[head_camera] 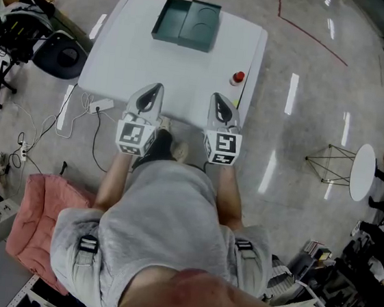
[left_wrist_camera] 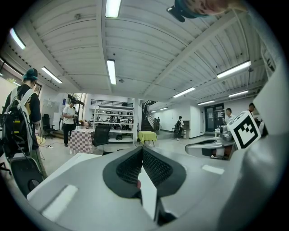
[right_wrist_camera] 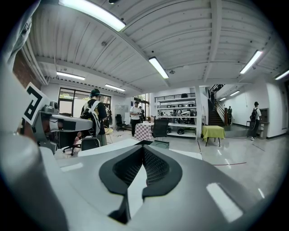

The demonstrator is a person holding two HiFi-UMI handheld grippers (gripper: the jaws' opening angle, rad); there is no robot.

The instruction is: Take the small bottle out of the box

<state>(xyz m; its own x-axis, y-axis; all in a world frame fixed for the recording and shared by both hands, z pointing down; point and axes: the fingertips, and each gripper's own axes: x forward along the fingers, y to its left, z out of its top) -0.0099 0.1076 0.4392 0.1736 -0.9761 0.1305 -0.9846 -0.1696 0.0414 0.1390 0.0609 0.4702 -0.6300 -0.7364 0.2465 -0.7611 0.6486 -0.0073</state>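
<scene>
A dark green box (head_camera: 186,23) lies open at the far edge of the white table (head_camera: 120,58), its two halves side by side and showing nothing inside. A small bottle with a red cap (head_camera: 237,78) stands outside the box, near the table's right edge. My left gripper (head_camera: 154,87) and right gripper (head_camera: 217,98) hover side by side over the near edge, well short of box and bottle. Both are shut and hold nothing, as seen in the left gripper view (left_wrist_camera: 142,150) and the right gripper view (right_wrist_camera: 143,146). The box's edge (right_wrist_camera: 159,144) peeks just beyond the right jaws.
A black chair (head_camera: 58,55) stands left of the table, with a power strip and cables (head_camera: 99,105) on the floor below it. A pink cloth (head_camera: 33,214) lies at the lower left and a round white stand (head_camera: 363,172) at the right. People stand (right_wrist_camera: 94,117) across the hall.
</scene>
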